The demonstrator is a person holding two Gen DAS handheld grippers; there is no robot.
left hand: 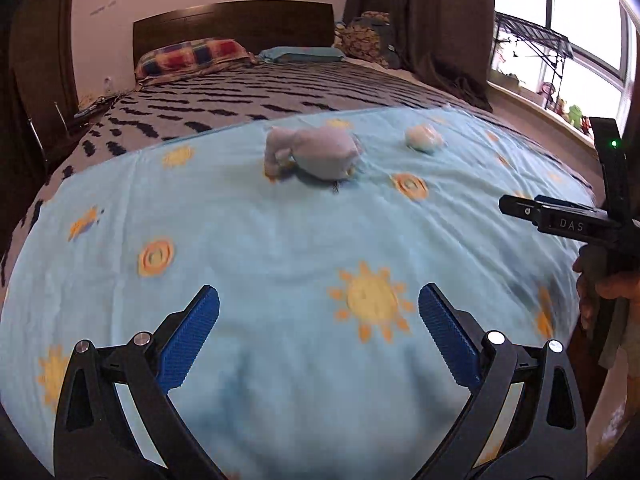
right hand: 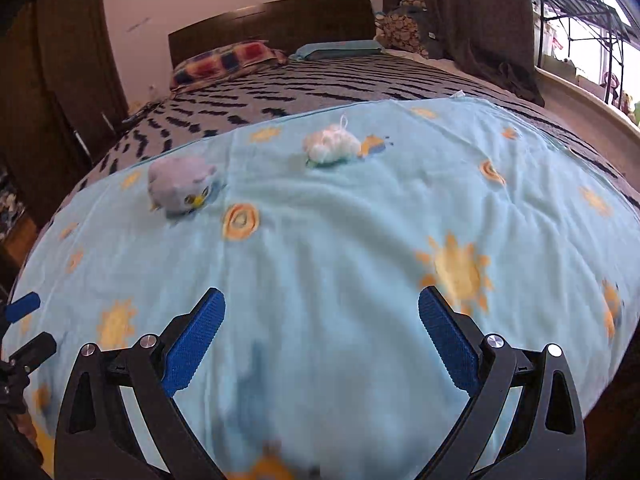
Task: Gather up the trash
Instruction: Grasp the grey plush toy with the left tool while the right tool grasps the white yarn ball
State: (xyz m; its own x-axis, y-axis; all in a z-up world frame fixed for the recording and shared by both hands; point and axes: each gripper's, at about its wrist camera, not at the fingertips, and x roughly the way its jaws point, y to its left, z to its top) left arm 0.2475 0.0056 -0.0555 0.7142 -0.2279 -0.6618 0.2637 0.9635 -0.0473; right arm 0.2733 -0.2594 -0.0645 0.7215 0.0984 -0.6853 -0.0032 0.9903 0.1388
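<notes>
A bed (left hand: 248,92) with a dark headboard (left hand: 234,26) is seen in both wrist views. A grey cover with black marks lies over its far part, and a light blue blanket (left hand: 280,240) printed with yellow suns is spread over the near part. A multicoloured checked pillow (left hand: 192,58) and a blue pillow (left hand: 302,54) are noted at the head end. Dark curtains (left hand: 432,20) hang to the right, beside a bright window (left hand: 560,40) with a black wire rack (left hand: 532,40) and small items on the sill.

On the blanket a grey-blue plush toy (right hand: 180,188) with a yellow beak lies on its side. No object stands between either tool and the things on the blanket.

The task's thing, a crumpled white wad (right hand: 332,146), is found on the far part of the blue blanket, to the right of the plush toy and apart from it. It appears rumpled and loosely balled, with a thin strand sticking up from its top; its material cannot be told.

The left tongs (left hand: 318,304) are spread wide and released, with nothing between the blue pads. The right tongs (right hand: 320,304) are likewise spread and empty. Both are held above the near part of the blanket, well short of the wad. A hand (left hand: 604,292) gripping the right tool is visible at the right edge of the left view.
</notes>
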